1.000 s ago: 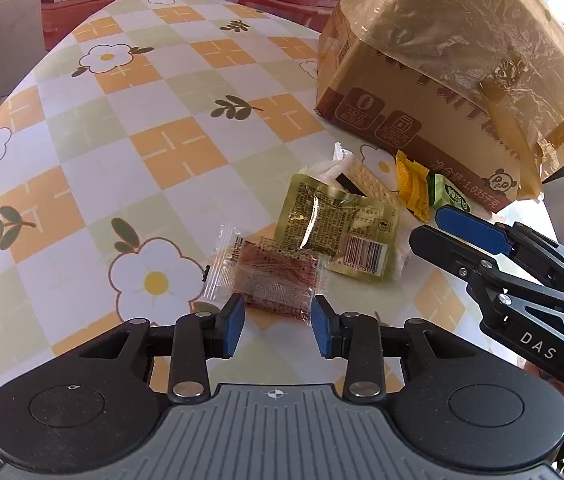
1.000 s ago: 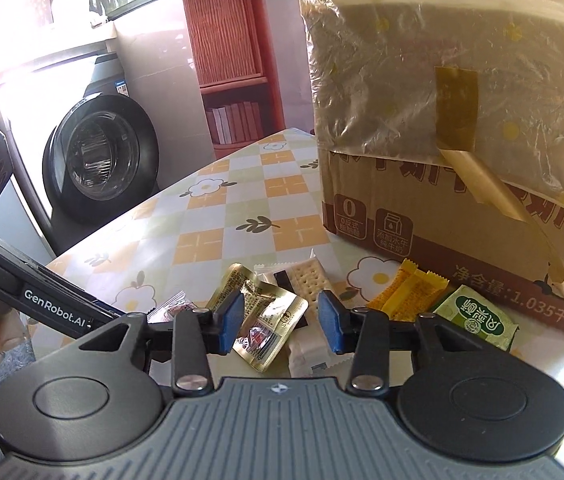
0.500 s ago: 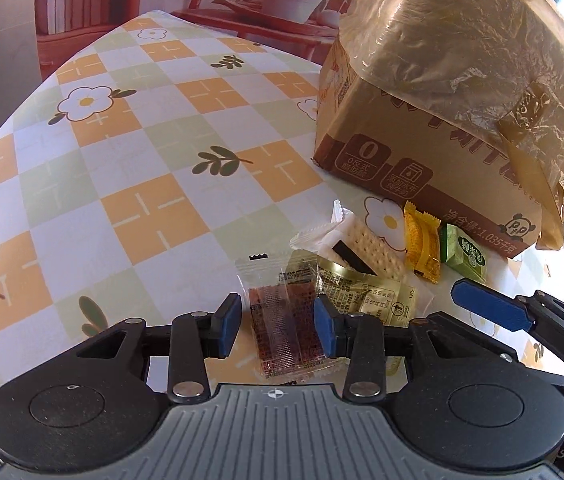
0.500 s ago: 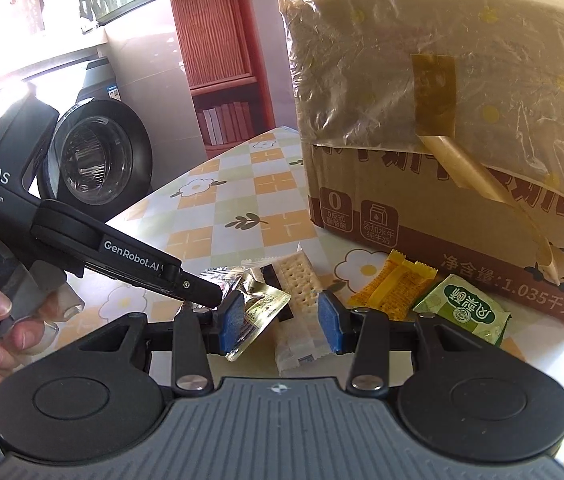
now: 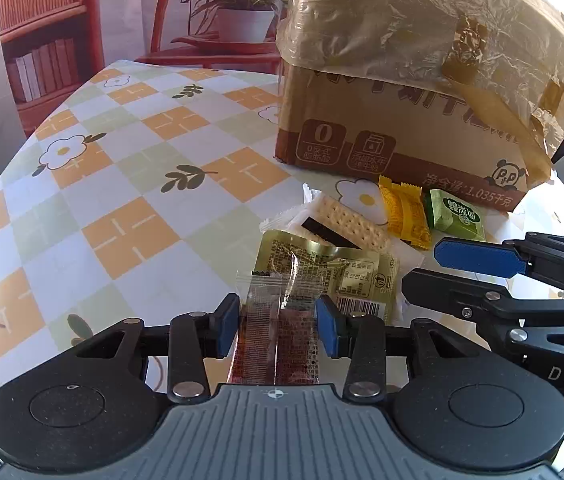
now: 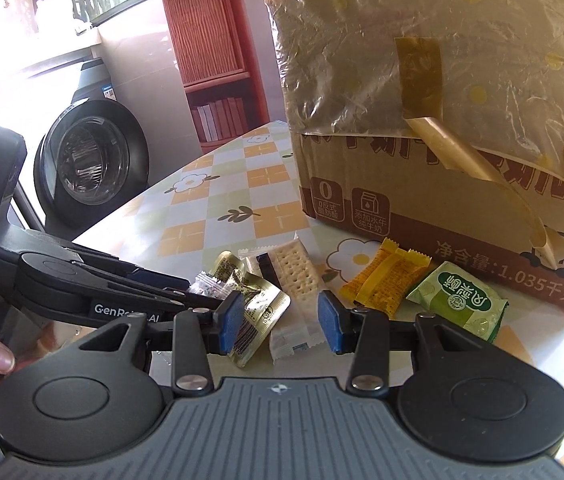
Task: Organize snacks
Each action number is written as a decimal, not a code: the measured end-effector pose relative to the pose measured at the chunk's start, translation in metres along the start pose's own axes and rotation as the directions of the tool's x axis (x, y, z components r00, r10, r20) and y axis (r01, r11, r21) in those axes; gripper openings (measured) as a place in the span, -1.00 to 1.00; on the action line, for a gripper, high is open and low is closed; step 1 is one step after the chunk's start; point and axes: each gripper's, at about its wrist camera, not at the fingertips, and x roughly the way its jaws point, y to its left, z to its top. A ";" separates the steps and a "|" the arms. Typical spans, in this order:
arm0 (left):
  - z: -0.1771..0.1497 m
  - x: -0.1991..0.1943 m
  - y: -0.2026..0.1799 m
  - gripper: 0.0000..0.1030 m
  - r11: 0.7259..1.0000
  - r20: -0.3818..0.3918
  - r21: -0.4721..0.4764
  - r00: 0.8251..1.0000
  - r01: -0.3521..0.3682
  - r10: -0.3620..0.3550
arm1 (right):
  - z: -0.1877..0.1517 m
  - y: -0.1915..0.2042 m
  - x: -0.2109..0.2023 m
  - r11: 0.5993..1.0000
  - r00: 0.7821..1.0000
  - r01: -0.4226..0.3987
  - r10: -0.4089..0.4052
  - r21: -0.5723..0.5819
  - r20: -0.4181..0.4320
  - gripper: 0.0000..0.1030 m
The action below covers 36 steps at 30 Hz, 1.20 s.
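Left claw (image 5: 277, 328) grips a clear red snack packet (image 5: 275, 336) just above the desk (image 5: 129, 184). Right claw (image 6: 279, 322) hangs spread over the cracker pack (image 6: 296, 280). Gold, yellow (image 6: 384, 280) and green (image 6: 460, 300) packets lie beside the box (image 6: 422, 120).

Right gripper (image 6: 277, 322) hovers, fingers apart, over cracker packet (image 6: 296, 280).

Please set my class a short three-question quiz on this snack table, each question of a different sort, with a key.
1. True or false: the green packet lies on top of the cardboard box.
2. Which snack sits between the fingers of the left hand-held gripper? A: yellow packet. B: clear packet with red-brown contents. C: green packet.
3. Fill in: the checked tablecloth is printed with leaves and ___.
Key: 1 false; 2 B; 3 flowers.
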 end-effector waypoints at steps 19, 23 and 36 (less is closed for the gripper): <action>-0.010 0.000 -0.009 -0.18 0.997 0.045 0.071 0.999 -0.014 0.010 | 0.010 -0.005 0.034 0.998 0.998 -0.047 0.045 -0.051 -0.044 -0.67; -0.009 0.001 -0.008 -0.18 0.998 0.047 0.067 0.999 -0.011 0.008 | 0.009 0.000 0.027 0.996 0.998 -0.058 0.057 -0.066 -0.023 -0.87; -0.005 0.001 0.000 -0.12 0.999 0.039 0.048 0.999 -0.022 0.020 | -0.022 -0.051 -0.026 0.978 0.993 0.113 -0.118 0.177 0.015 -0.97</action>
